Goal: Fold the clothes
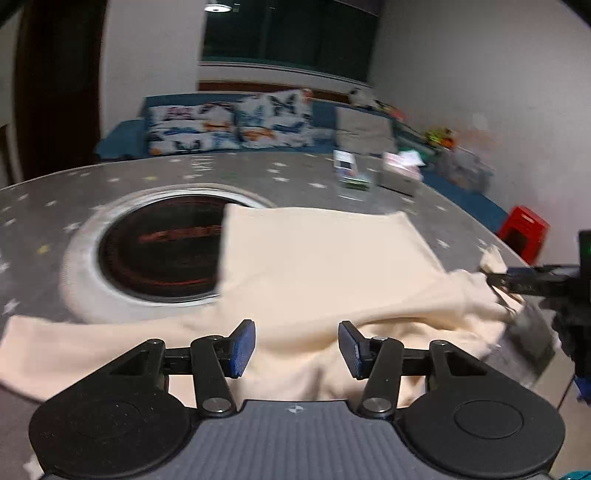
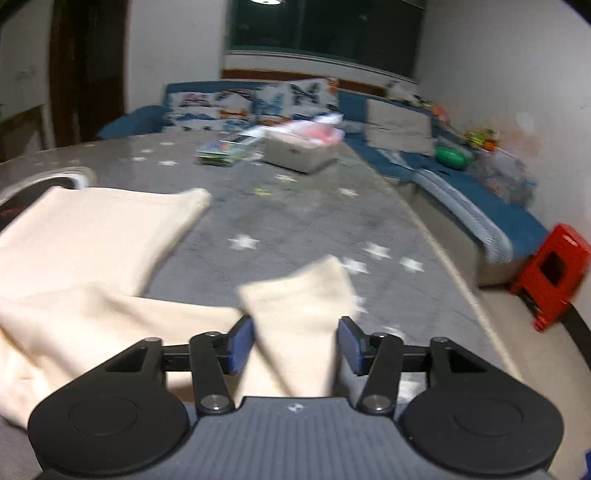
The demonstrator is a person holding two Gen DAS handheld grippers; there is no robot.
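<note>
- Cream garment (image 1: pixel 332 258) sprawls over the grey table (image 1: pixel 55 199), centre frame, partly over the dark round inset.
- Left claw (image 1: pixel 297 349): jaws parted, nothing held.
- Right claw (image 2: pixel 295 345): parted, a cloth flap loose between the pads.
- Soft, light, floppy; I'd pinch hem corners.

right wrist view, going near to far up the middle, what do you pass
right gripper → cream garment flap between its open jaws → bare grey star-patterned tablecloth → white box → butterfly-print pillows on the blue sofa → dark window
</note>
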